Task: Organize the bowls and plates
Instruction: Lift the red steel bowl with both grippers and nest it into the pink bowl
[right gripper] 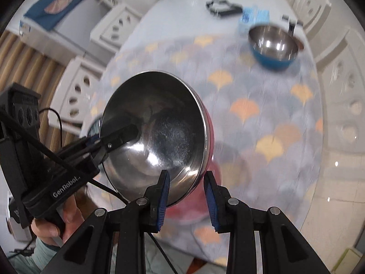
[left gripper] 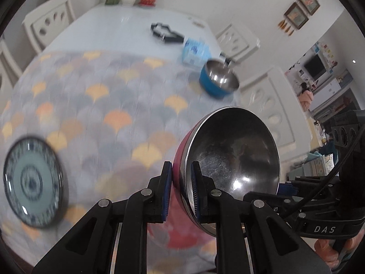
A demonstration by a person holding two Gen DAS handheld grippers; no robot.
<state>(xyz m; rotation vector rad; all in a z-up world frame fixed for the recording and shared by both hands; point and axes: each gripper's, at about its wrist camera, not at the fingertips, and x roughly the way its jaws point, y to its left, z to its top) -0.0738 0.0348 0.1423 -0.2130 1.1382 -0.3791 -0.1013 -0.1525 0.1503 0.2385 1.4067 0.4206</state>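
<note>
My left gripper [left gripper: 181,178] is shut on the rim of a pink bowl with a steel inside [left gripper: 230,159] and holds it tilted above the table. In the right wrist view the same pink bowl [right gripper: 157,134] hangs tilted, with the left gripper's fingers [right gripper: 123,134] on its far rim. My right gripper [right gripper: 187,187] is open with its jaws on either side of the bowl's near rim. A blue bowl with a steel inside [left gripper: 219,80] [right gripper: 273,45] stands at the far right of the cloth. A blue patterned plate [left gripper: 32,182] lies at the near left.
A scallop-patterned cloth [left gripper: 109,105] covers the near half of the white table [left gripper: 118,29]. A black frame-like object [left gripper: 166,32] and a blue and white box [left gripper: 196,52] lie beyond the cloth. White chairs [left gripper: 50,20] stand around the table.
</note>
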